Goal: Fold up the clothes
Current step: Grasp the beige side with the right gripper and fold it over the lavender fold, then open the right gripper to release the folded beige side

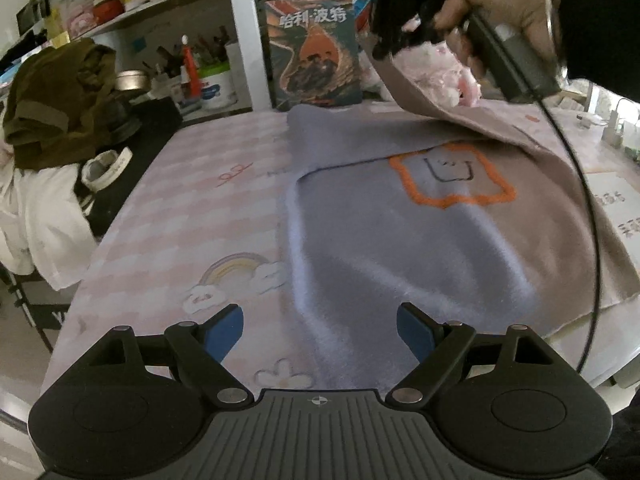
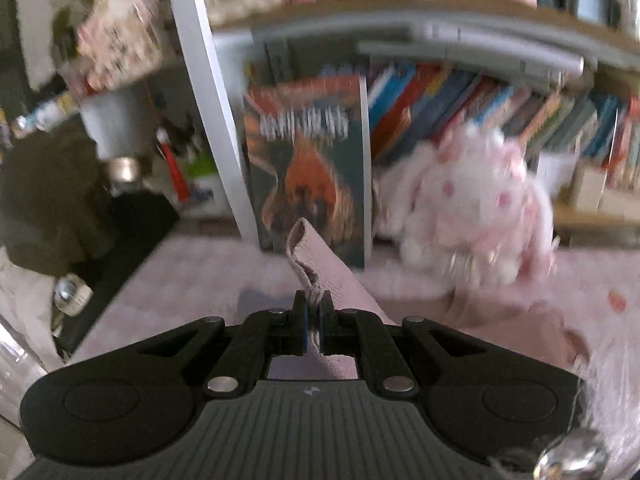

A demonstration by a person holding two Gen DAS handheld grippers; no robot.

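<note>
Left wrist view, left claw [image 1: 320, 330]: it is released, the blue fingertips [image 1: 224, 330] stand wide apart, low over the near part of the garment, and nothing is between them.
Left wrist view, garment [image 1: 400, 240]: a grey-lilac sweater with an orange outlined figure [image 1: 450, 178] lies spread on the surface [image 1: 180, 216], which carries a pink cover with a rainbow print [image 1: 236, 270].
Left wrist view, right claw [image 1: 394, 46]: it is up at the far right, in the person's hand [image 1: 504, 4], and a corner of the sweater is lifted from the surface in it.
Left wrist view, background: a book [image 1: 314, 50] stands upright behind the sweater; an olive garment [image 1: 56, 100] is heaped at the left.
Right wrist view, right claw [image 2: 314, 320]: it is clenched on a strip of the pinkish cloth [image 2: 320, 264], which rises between the fingers.
Right wrist view, background: blurred; the same book [image 2: 306, 168] and a white-pink plush toy [image 2: 476, 204] are behind.
</note>
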